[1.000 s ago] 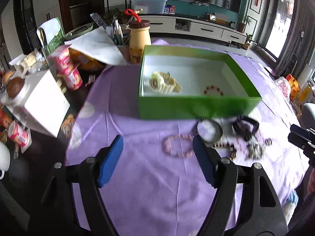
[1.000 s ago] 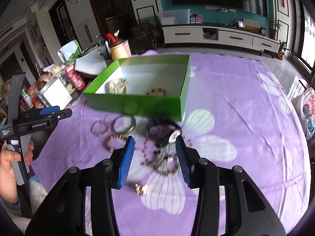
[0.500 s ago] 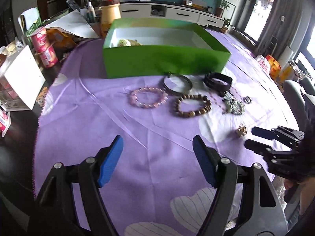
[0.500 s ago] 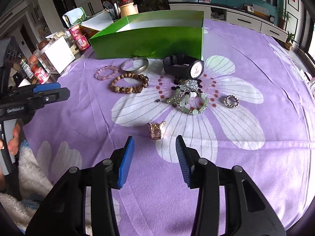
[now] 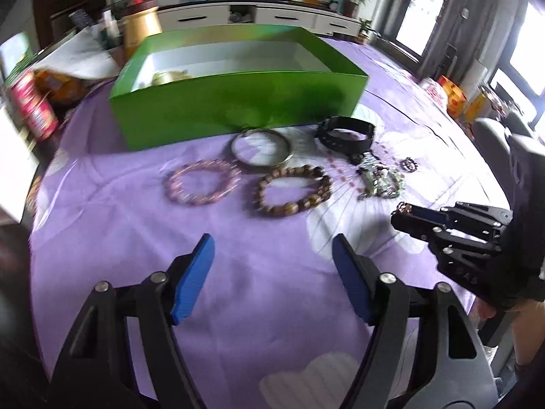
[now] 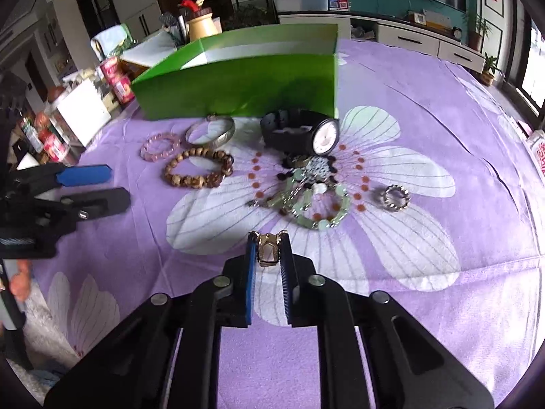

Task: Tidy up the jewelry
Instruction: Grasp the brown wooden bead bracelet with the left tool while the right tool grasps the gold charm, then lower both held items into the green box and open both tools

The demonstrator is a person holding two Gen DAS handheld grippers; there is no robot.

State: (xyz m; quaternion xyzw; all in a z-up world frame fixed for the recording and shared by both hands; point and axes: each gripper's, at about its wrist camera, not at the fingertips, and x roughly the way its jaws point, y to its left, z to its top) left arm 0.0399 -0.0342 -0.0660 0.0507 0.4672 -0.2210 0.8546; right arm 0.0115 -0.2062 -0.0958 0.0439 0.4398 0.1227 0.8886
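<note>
Jewelry lies spread ahead of both grippers on a purple tablecloth (image 6: 425, 78) printed with big white flowers. Left gripper (image 5: 272, 272) hangs with its 2 blue-padded fingers spread wide and nothing between them. Ahead of it and slightly left sits a pink bead bracelet (image 5: 201, 184); straight ahead, a brown wooden bead bracelet (image 5: 293, 191), with a silver bangle (image 5: 260, 150) just beyond the 2 and touching the front wall of the open green box (image 5: 238, 102). Farther right lie a black wristwatch (image 5: 345, 134), a tangle of pale green beads and chain (image 5: 379, 179), and a small beaded ring (image 5: 408, 163). Something pale rests inside the box at its far left corner, too hidden to name.

Right gripper (image 6: 267, 250) is pinched narrow on a small gold ring (image 6: 267, 252), held between the tips just above the cloth. Beyond it stand the green bead tangle and the watch, with its white dial facing this way, between the tips and the box.

Left of the box the table edge is crowded with red cans (image 5: 34, 109), a white carton (image 6: 81, 110), papers and a tan jar (image 5: 141, 29). Behind runs a white low cabinet (image 5: 272, 13) against a teal wall; bright windows sit far right.
</note>
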